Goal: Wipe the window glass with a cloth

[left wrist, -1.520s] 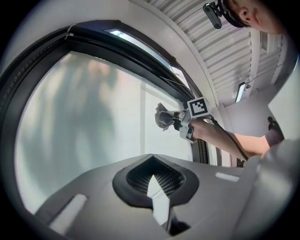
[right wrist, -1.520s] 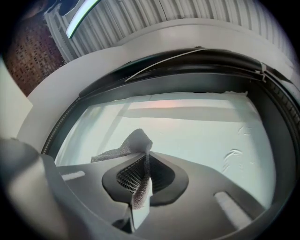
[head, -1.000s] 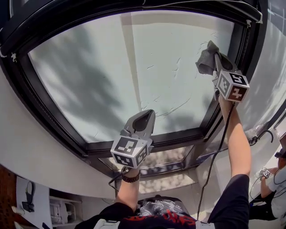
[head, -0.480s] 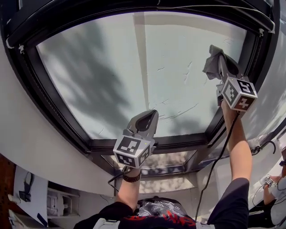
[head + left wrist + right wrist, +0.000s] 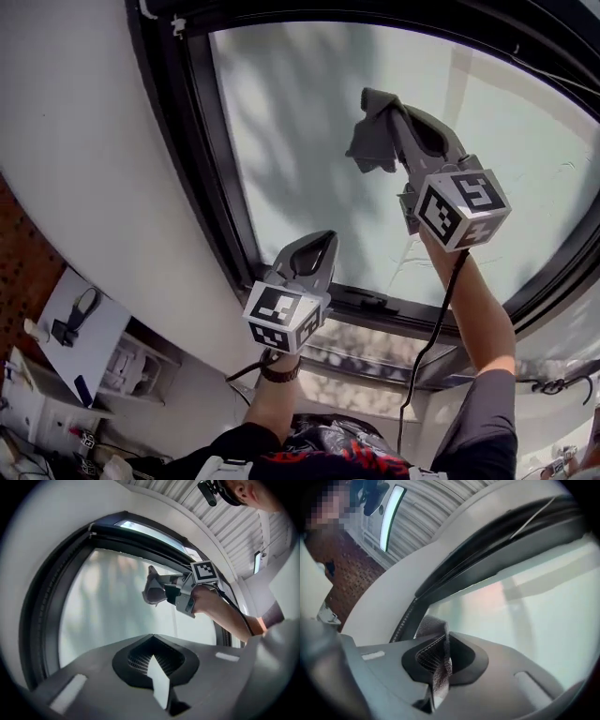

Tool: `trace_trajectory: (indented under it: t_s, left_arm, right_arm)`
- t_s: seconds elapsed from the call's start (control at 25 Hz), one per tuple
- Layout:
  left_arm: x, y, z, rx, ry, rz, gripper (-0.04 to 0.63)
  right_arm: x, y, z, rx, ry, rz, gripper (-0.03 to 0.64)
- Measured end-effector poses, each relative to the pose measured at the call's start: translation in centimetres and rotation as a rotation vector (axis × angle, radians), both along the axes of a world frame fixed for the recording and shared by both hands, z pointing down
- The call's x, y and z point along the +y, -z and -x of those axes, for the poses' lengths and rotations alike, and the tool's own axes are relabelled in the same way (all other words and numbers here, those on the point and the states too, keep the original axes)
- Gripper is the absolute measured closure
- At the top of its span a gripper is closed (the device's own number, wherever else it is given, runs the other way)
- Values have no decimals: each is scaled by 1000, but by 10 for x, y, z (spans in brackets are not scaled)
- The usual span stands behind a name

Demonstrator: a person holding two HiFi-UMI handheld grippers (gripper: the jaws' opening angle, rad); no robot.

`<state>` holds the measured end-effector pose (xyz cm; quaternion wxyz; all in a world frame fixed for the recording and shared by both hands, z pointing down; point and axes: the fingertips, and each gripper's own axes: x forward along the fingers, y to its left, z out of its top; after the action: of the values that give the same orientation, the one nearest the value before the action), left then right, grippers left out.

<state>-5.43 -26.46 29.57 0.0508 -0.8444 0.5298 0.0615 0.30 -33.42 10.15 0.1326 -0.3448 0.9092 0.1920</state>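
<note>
Right gripper point(image 5: 384, 111): jaws clamped on grey cloth point(image 5: 371, 145), which is held up to window glass point(image 5: 281, 122), upper centre of frame.
Reason: judged that the bunch leads so fabric, not jaw, meets the pane.
Left gripper point(image 5: 317, 246): jaws together, empty, low centre by black frame point(image 5: 202, 178).
Containers: none involved.

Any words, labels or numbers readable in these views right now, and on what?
No text can be read.
Cubes on the left gripper and right gripper: square black-and-white markers only, no words.
Red print on the person's shirt: cut off by the frame's edge, too blurred to read.
</note>
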Motion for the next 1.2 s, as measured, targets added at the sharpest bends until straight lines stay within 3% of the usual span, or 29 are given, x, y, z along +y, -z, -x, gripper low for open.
trace_trajectory:
  t_s: [0.24,0.36,0.48,0.76,1.2]
  left_arm:
    - [22,0,105,27,178,-10,595]
    - [34,1,142,44,231,-17,595]
    - [43,0,169,53,269,-17,595]
    - [43,0,189,62,265,-22,595]
    - [25,-4,130,50,118,-5,595]
  right_arm:
    - [-1,-25,166,45,223,87,600]
    - [-8,-38,226,78,267,133,600]
    - [-17,-44,261,111,246,128,600]
    - [-21,-49,269,151,198,103,600]
    - [-24,-51,187,103,109,122,600]
